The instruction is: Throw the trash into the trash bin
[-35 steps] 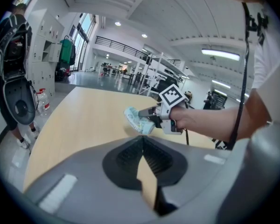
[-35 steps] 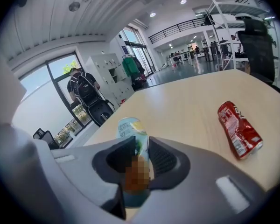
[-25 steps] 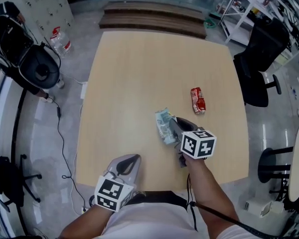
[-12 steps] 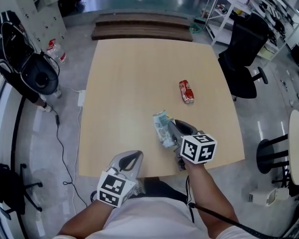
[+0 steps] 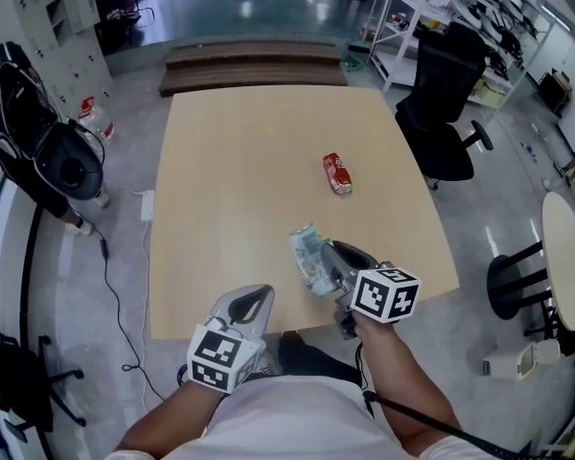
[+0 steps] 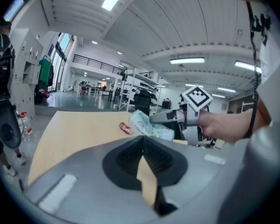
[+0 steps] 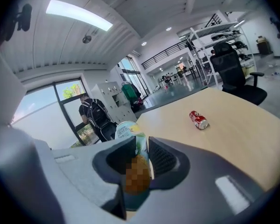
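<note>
Head view looks down on a light wooden rectangular table (image 5: 230,151) standing on a grey floor. At the left, over the table's near edge, the left gripper (image 5: 261,296) hovers with its 2 jaws pressed together and nothing between them; the left gripper view shows the tips meeting. Just right of it, above the surface close to the near edge, a crumpled pale green plastic packet (image 5: 310,257) is clamped between the 2 jaws of the right gripper (image 5: 328,253) and sticks out beyond their tips. In the right gripper view the pads press on both of its sides. Farther up the table, toward the right edge, a crushed red drink can (image 5: 336,173) lies on its side, well apart from the packet. Beyond the right edge stands a black office chair (image 5: 441,84).
</note>
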A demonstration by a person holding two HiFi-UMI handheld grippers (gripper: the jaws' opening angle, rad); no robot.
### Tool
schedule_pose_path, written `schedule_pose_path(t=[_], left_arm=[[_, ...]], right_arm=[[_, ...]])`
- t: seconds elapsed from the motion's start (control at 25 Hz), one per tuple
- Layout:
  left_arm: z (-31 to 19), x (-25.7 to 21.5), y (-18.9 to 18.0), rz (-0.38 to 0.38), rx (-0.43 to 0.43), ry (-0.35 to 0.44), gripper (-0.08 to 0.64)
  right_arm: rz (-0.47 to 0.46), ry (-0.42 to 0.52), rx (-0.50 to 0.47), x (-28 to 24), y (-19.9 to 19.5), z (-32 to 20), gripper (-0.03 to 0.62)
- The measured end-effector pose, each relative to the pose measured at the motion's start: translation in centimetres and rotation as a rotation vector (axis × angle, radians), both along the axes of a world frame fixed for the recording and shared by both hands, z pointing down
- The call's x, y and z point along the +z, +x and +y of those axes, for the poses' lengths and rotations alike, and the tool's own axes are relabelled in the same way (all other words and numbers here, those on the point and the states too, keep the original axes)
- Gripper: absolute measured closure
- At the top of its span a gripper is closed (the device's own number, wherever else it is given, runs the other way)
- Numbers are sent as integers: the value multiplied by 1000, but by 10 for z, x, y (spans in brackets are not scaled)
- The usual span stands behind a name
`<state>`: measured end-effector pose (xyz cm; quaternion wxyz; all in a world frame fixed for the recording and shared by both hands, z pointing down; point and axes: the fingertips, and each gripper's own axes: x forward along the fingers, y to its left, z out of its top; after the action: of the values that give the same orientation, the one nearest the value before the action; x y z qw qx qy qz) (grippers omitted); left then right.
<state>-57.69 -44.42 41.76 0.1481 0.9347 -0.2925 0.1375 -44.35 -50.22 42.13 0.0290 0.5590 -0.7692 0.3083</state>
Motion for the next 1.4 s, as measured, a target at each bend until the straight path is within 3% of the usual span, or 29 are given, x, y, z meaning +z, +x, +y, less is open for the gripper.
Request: schedule_pose_path(t=[0.2, 0.48, 1.0, 1.4], left_arm=[[6, 1, 15, -3, 68, -3, 552], [12, -2, 59, -15, 222, 12, 551], [76, -11, 198, 3, 481, 24, 551], [129, -15, 290, -10, 612, 36, 552]], right_arm=[[-96, -17, 99, 7, 22, 16, 505], [-99, 11, 262, 0, 74, 52, 505], [-87, 43, 521, -13, 208, 155, 505], [-84, 62, 684, -16, 304, 236, 505]])
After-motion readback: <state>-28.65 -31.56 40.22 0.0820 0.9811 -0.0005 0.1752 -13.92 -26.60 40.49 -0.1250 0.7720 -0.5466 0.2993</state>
